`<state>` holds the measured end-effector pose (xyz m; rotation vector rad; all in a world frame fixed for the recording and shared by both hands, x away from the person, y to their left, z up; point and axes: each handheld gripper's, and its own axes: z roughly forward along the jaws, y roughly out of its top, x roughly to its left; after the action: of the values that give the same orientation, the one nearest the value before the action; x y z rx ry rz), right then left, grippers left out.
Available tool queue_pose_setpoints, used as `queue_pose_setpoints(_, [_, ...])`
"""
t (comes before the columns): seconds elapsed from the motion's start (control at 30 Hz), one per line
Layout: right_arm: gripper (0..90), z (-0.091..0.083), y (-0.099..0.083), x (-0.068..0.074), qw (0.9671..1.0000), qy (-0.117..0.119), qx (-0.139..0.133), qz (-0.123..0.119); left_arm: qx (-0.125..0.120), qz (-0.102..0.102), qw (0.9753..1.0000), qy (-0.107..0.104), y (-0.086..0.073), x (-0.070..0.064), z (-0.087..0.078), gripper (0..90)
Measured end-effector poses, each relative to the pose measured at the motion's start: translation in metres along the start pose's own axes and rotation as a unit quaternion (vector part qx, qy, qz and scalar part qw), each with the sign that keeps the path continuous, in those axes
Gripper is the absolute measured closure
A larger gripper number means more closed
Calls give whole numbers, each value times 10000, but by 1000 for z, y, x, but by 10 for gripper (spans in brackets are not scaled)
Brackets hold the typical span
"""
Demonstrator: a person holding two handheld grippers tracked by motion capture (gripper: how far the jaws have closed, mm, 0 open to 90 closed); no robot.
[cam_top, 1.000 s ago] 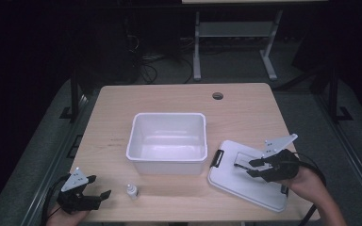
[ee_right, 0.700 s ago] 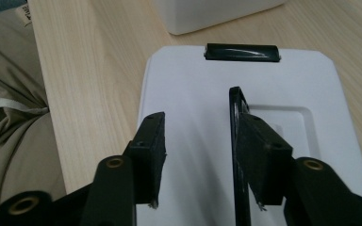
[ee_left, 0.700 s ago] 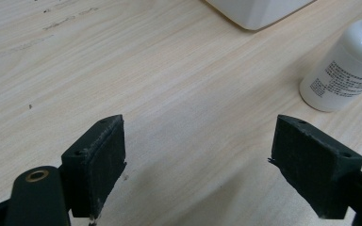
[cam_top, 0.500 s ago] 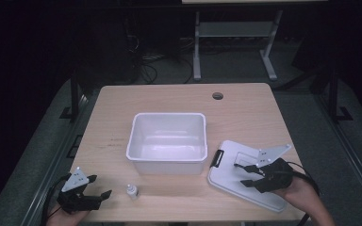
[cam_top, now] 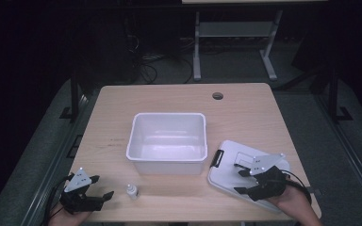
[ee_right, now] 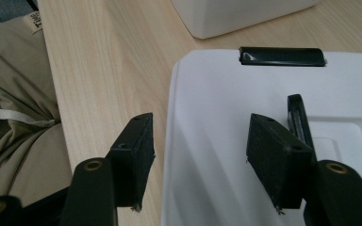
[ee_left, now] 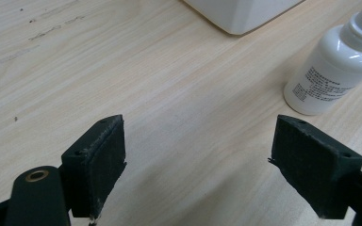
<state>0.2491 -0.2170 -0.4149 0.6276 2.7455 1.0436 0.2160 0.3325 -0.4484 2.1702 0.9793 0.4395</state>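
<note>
One spread right hand-held gripper (ee_right: 198,155) straddles the white lid's (ee_right: 264,94) near edge.

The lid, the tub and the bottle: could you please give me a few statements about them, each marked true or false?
1. The tub is empty. True.
2. The lid sits on the tub. False: it lies flat on the table, right of the tub.
3. The left tongs grip the bottle. False: they are open, and the bottle stands apart from them.
4. The right tongs are open over the lid's edge. True.
5. The bottle stands upright. True.
</note>
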Motion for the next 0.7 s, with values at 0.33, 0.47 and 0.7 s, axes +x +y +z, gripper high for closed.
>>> queue_pose_setpoints(0.33, [383,12,-3,8,10000,-8,10,-85,71,156,9999,-1,5,-5,-3,181])
queue_pose_setpoints(0.47, [375,13,-3,9,10000,6,-7,-59,75,196,9998,-73,4,-8,-8,181])
queue_pose_setpoints(0.7, [367,12,-4,10,10000,2,-52,-53,34,405,9986,-338,9,-10,-14,218])
